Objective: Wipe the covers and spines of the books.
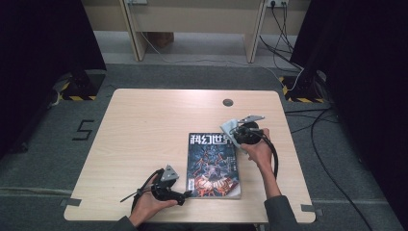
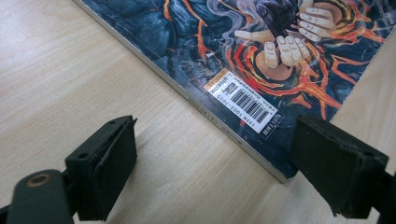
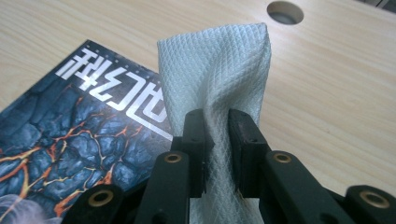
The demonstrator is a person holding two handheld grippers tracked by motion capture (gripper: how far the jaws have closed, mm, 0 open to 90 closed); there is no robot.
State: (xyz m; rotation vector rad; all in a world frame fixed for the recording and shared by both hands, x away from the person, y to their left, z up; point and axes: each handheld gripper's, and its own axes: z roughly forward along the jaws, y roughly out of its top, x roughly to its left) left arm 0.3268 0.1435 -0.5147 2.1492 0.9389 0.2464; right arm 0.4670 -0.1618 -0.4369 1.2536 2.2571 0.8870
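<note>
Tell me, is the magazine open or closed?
Closed. The magazine lies flat on the table with its front cover up, and its edge by the left gripper shows the pages stacked together.

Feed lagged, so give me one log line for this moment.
right claw: shut on cloth | left claw: open at magazine corner | table

Right gripper (image 3: 216,140) pinching a white cloth (image 3: 217,70) over the bench (image 3: 327,84)
The 2 black fingers (image 3: 196,140) press on a fold of the quilted white cloth, which stands up above them. Left of it lies a magazine (image 3: 70,140), its dark blue cover veined with orange cracks and bearing white characters. A round hole (image 3: 285,11) shows in the pale wood bench beyond
</note>
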